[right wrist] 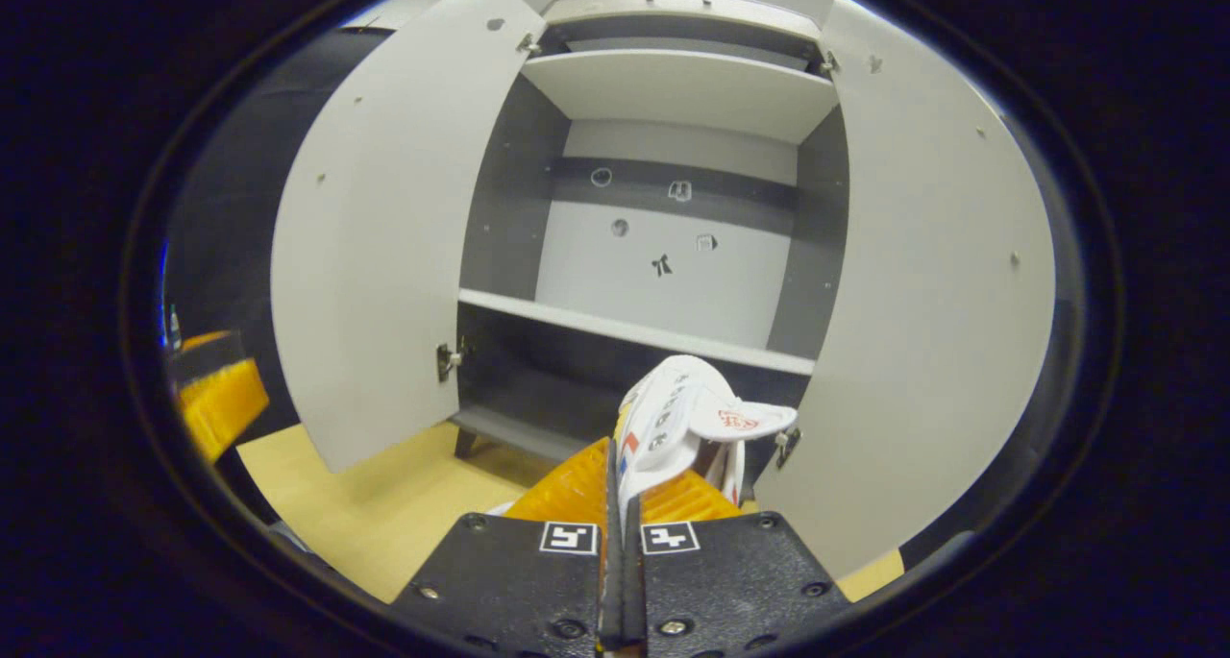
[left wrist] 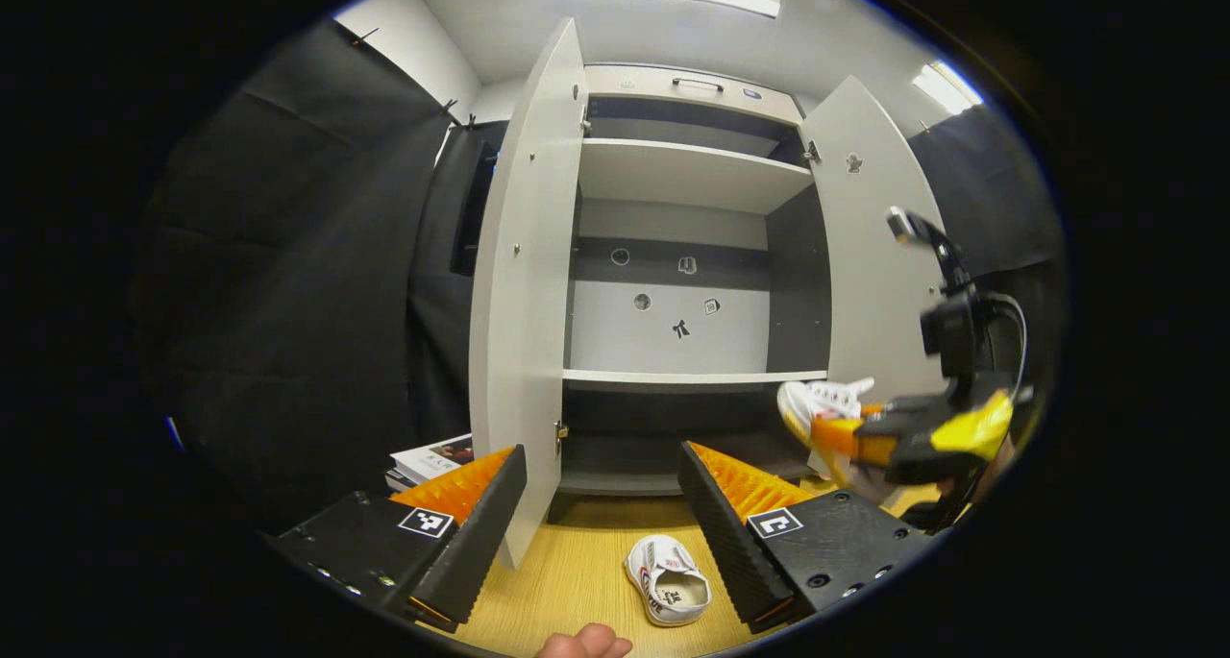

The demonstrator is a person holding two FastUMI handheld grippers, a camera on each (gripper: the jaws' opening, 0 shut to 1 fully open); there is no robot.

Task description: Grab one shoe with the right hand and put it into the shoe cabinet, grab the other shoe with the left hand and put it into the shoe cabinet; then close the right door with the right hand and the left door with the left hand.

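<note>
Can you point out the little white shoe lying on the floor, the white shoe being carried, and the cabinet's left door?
Small white shoe on the wooden floor [left wrist: 668,581], left gripper view: its insole.
White shoe pinched in the right gripper [right wrist: 673,413], right gripper view: its side.
Grey left cabinet door [left wrist: 524,283], left gripper view: panel middle.

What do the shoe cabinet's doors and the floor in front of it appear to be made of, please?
Cabinet doors: probably laminated board, matte pale grey, judging by flat, thin panels with small metal hinges. Floor: looks like wood or wood-look laminate, yellowish with faint grain.

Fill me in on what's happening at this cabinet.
A person is loading shoes into the shoe cabinet, both doors open. The right gripper is shut on one white shoe, held up in front of the lower shelves. The left gripper is open above the other shoe, which lies on the wooden floor.
</note>
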